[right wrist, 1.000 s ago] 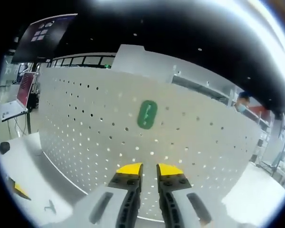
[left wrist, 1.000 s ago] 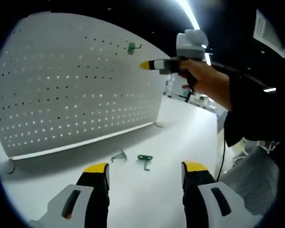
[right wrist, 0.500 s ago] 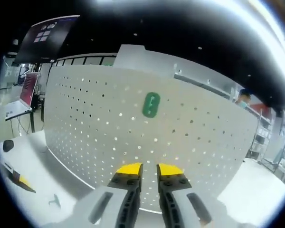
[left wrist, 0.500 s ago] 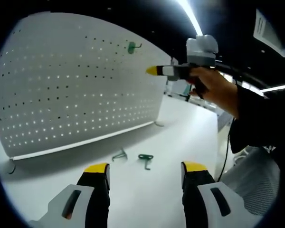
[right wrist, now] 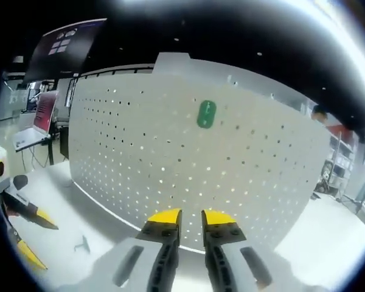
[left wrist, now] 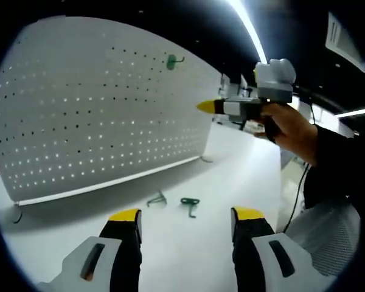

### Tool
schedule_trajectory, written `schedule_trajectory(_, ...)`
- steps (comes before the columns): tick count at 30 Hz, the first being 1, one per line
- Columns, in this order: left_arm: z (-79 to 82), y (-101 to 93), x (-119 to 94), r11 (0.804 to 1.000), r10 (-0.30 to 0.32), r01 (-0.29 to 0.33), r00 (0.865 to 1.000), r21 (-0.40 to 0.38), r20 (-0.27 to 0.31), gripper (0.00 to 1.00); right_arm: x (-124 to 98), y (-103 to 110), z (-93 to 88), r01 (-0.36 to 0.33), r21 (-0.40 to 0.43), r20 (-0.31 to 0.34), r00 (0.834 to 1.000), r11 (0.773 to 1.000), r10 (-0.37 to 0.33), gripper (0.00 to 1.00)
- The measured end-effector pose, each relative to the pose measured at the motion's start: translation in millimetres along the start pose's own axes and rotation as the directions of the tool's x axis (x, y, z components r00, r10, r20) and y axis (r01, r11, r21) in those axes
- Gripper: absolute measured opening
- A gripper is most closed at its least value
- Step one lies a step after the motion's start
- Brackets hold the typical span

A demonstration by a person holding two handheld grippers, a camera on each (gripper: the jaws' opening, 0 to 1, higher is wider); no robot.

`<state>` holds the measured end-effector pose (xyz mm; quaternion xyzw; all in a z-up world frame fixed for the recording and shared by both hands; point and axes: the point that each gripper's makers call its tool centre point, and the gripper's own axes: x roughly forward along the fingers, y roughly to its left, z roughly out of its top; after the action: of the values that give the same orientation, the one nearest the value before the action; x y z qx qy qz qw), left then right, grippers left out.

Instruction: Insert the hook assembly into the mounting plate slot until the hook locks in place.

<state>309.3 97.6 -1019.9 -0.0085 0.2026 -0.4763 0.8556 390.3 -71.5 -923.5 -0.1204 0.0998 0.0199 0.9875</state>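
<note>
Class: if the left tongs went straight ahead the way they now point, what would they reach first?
Probably the green hook lying on the white table, just ahead of the left tongs; depth is unclear.

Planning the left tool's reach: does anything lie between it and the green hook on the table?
Nothing visible does. Bare white table lies between the open left tool and the green hook; a grey hook sits beside it.

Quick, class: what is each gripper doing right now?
Left gripper: open, holding nothing.
Right gripper: nearly shut, nothing visible between its tips.
</note>
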Motion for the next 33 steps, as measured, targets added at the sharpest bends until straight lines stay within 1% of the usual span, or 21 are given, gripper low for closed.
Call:
schedule_trajectory(8, 1.1, 3.2, -1.0, 1.0, 0.01, -0.01, 1.0, 0.0, 0.003, 0.59, -17.4, 19.0, -21.1, -0.051, 0.021, -0.032, 0.998, 0.998, 0.051, 0.11)
schedule_trajectory(15, 0.5, 3.8, -1.4, 1.0, 0.014, -0.014, 1.0, 0.001, 0.002, 0.59, -37.4, 38.6, -35.8, -0.097, 0.005, -0.052, 0.994, 0.995, 0.097, 0.12)
schedule_trajectory(18, -0.3, 3.5, -1.1, 1.0, 0.013, -0.013, 1.0, 0.002, -0.001, 0.59, -45.7, 45.8, -39.1, -0.114, 0.008, -0.056, 0.992, 0.993, 0.114, 0.12)
schedule_trajectory(29, -1.8, 2.8, -0.9, 1.0, 0.011, -0.011, 1.0, 0.004, -0.006, 0.59, -71.9, 61.0, -45.8, -0.145, 0.022, -0.051, 0.988, 0.989, 0.146, 0.13)
schedule_trajectory(33, -4.6, 2.1, -0.4, 1.0, 0.009, -0.009, 1.0, 0.007, -0.015, 0.58, -71.4, 63.1, -48.9, -0.156, 0.021, -0.054, 0.986, 0.988, 0.157, 0.14)
